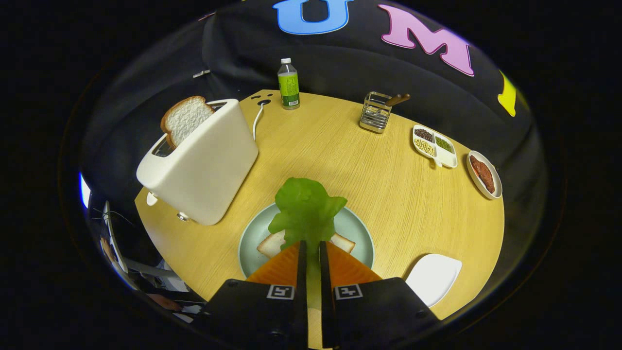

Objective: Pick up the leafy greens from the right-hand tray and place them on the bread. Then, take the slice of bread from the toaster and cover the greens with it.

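The greens (306, 211) were clamped between both fingers of the gripper (311, 250), hanging over the bread (270, 244) on the plate (357, 233); contact with the bread could not be confirmed. A second slice (185, 119) stood upright in the toaster (204, 165), left of the plate. An empty white tray (432, 278) lay to the right.

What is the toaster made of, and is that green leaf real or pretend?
The toaster looks like smooth matte white plastic, though painted metal is possible: its sides show soft, even shading. The leafy greens, pinched between the gripper fingers above the bread, look pretend, probably plastic or rubber: waxy, evenly coloured, stiffly upright.
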The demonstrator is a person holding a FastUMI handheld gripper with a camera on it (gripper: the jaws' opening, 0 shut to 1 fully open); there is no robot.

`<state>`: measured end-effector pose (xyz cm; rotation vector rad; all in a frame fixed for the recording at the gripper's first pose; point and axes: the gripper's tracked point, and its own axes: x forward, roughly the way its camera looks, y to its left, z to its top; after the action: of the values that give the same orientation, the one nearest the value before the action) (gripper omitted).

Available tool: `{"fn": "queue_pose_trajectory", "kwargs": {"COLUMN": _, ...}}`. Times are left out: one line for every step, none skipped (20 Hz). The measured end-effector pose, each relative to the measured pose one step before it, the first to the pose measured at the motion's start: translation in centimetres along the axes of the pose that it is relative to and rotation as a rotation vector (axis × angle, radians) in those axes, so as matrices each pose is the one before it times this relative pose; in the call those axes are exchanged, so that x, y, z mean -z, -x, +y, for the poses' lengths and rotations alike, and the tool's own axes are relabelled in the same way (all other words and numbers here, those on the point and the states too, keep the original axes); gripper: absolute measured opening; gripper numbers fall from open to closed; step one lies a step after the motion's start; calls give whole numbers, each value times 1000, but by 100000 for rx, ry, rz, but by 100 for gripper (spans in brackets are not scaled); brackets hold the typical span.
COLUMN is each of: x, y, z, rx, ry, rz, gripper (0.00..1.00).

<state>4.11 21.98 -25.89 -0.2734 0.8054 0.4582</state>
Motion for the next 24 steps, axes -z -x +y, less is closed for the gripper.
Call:
{"fn": "queue_pose_trajectory", "kwargs": {"x": 137, "y": -145, "z": 162, "rx": -80, "ry": 189, "rz": 356, "gripper": 19}}
{"fn": "queue_pose_trajectory", "kwargs": {"x": 171, "y": -373, "z": 75, "rx": 265, "ry": 195, "rz": 466, "gripper": 20}}
{"fn": "queue_pose_trajectory", "kwargs": {"x": 173, "y": -251, "z": 278, "rx": -510, "ry": -155, "rz": 685, "gripper": 21}}
{"fn": "queue_pose_trajectory", "kwargs": {"x": 259, "y": -253, "z": 395, "rx": -995, "ry": -785, "rz": 484, "gripper": 21}}
{"fn": "queue_pose_trajectory", "kwargs": {"x": 50, "y": -83, "z": 283, "rx": -331, "ry": -964, "rz": 253, "gripper": 25}}
{"fn": "queue_pose_trajectory", "kwargs": {"x": -111, "y": -209, "z": 242, "rx": -519, "ry": -1058, "rz": -225, "gripper": 35}}
{"fn": "queue_pose_trajectory", "kwargs": {"x": -259, "y": 29, "z": 452, "rx": -1235, "ry": -1013, "rz": -1095, "gripper": 57}}
{"fn": "queue_pose_trajectory", "kwargs": {"x": -408, "y": 107, "z": 283, "rx": 38, "ry": -431, "rz": -1380, "gripper": 79}}
{"fn": "queue_pose_trajectory", "kwargs": {"x": -702, "y": 337, "z": 451, "rx": -667, "ry": 527, "rz": -1360, "gripper": 100}}
{"fn": "queue_pose_trajectory", "kwargs": {"x": -601, "y": 348, "z": 510, "rx": -747, "ry": 1280, "rz": -2144, "gripper": 100}}
{"fn": "queue_pose_trajectory", "kwargs": {"x": -1015, "y": 486, "z": 498, "rx": -375, "ry": 2140, "rz": -2454, "gripper": 100}}
{"fn": "queue_pose_trajectory", "kwargs": {"x": -1240, "y": 646, "z": 594, "rx": -543, "ry": 2215, "rz": -3265, "gripper": 100}}
{"fn": "queue_pose_trajectory", "kwargs": {"x": -1642, "y": 623, "z": 675, "rx": -515, "ry": 2066, "rz": -4037, "gripper": 100}}
{"fn": "queue_pose_trajectory", "kwargs": {"x": -1790, "y": 451, "z": 847, "rx": -795, "ry": 1650, "rz": -4351, "gripper": 100}}
{"fn": "queue_pose_trajectory", "kwargs": {"x": -1780, "y": 472, "z": 879, "rx": -706, "ry": 1307, "rz": -3645, "gripper": 100}}
{"fn": "queue_pose_trajectory", "kwargs": {"x": -1481, "y": 486, "z": 969, "rx": -986, "ry": 1395, "rz": -2991, "gripper": 100}}
{"fn": "queue_pose_trajectory", "kwargs": {"x": -1759, "y": 330, "z": 1084, "rx": -1536, "ry": 1422, "rz": -3383, "gripper": 99}}
{"fn": "queue_pose_trajectory", "kwargs": {"x": -1473, "y": 55, "z": 986, "rx": -1541, "ry": 1700, "rz": -2983, "gripper": 99}}
{"fn": "queue_pose_trajectory", "kwargs": {"x": -1589, "y": 70, "z": 1113, "rx": -1503, "ry": 1920, "rz": -2658, "gripper": 100}}
{"fn": "queue_pose_trajectory", "kwargs": {"x": -1197, "y": -207, "z": 938, "rx": -1201, "ry": 1775, "rz": -1691, "gripper": 99}}
{"fn": "queue_pose_trajectory", "kwargs": {"x": -938, "y": -273, "z": 902, "rx": -957, "ry": 1751, "rz": -674, "gripper": 100}}
{"fn": "queue_pose_trajectory", "kwargs": {"x": -521, "y": -397, "z": 765, "rx": -655, "ry": 1378, "rz": -272, "gripper": 100}}
{"fn": "queue_pose_trajectory", "kwargs": {"x": -425, "y": -514, "z": 734, "rx": -820, "ry": 754, "rz": 96, "gripper": 100}}
{"fn": "queue_pose_trajectory", "kwargs": {"x": -382, "y": -682, "z": 723, "rx": -818, "ry": 84, "rz": 198, "gripper": 100}}
